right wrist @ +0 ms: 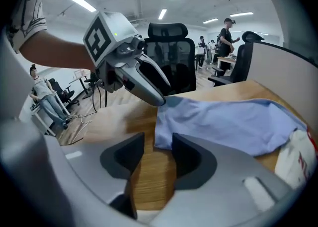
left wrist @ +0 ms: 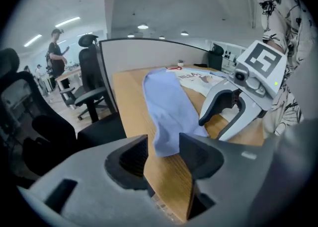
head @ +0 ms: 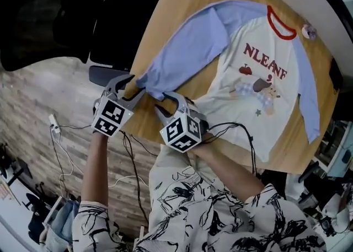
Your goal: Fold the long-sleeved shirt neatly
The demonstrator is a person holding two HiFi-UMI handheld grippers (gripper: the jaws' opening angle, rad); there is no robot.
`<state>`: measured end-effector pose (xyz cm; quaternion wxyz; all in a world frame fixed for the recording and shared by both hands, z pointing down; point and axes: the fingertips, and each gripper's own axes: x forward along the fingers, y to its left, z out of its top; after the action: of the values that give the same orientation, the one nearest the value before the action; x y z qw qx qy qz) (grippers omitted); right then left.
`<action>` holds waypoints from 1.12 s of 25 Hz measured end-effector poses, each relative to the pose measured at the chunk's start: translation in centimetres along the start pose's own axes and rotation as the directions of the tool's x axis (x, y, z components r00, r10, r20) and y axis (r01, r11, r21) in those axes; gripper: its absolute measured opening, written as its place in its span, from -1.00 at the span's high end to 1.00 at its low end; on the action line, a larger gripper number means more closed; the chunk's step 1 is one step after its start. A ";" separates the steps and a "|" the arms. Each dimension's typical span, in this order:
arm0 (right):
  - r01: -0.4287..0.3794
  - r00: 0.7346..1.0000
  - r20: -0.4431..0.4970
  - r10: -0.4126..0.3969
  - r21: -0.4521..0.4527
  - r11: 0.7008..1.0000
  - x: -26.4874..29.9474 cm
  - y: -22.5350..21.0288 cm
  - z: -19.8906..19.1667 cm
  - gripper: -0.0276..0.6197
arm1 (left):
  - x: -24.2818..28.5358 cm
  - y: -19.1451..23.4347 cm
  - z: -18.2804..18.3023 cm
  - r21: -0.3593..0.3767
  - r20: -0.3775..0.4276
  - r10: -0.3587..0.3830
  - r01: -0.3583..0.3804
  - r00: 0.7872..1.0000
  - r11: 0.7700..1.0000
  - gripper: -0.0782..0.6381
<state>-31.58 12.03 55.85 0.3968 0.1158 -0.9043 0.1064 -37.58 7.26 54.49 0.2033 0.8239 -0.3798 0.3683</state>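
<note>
Hovering spread at the sleeve cuff (head: 148, 84), the left claw (head: 129, 88) and right claw (head: 168, 105) are pinching nothing; the shirt (head: 259, 91) is lying wholly unfolded.

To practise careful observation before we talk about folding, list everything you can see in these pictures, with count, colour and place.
long-sleeved shirt: one, cream body, blue sleeves, red collar; spread front up on the table.
table: one, light wood; under the shirt.
office chairs: at least two, black; beside the table.
small object: one, pinkish; by the collar, too small to identify.
cables: several, black; on the floor.
left gripper: one, grey; jaws apart at the cuff.
right gripper: one, grey; jaws apart beside that cuff.
</note>
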 end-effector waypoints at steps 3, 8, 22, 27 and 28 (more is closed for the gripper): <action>0.034 0.999 -0.008 -0.034 0.017 0.999 0.8 -0.3 -0.1 0.40 | 0.7 0.0 -0.8 0.020 -0.024 -0.064 0.065 0.998 0.998 0.24; 0.099 0.995 -0.011 -0.099 -0.001 0.995 0.6 -1.1 0.3 0.78 | 1.2 -0.2 -0.8 0.040 -0.054 -0.127 0.129 0.990 0.991 0.73; -0.028 0.915 0.381 -0.135 0.392 0.919 -11.1 -6.8 16.5 0.82 | -8.2 7.1 18.6 -0.054 0.142 -0.107 0.115 0.984 0.992 0.73; -0.069 0.847 0.506 -0.162 0.409 0.910 -15.8 -9.4 21.3 0.82 | -10.3 8.0 26.6 0.017 0.160 -0.086 0.084 0.983 0.996 0.73; -0.077 0.836 0.523 -0.167 0.414 0.907 -16.7 -10.1 21.6 0.82 | -10.5 7.8 28.0 0.031 0.161 -0.085 0.081 0.983 0.996 0.73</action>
<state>-32.60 -1.58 30.10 0.0902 0.2454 -0.9321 0.2506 -35.57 -9.87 28.87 0.1770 0.8687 -0.3557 0.2959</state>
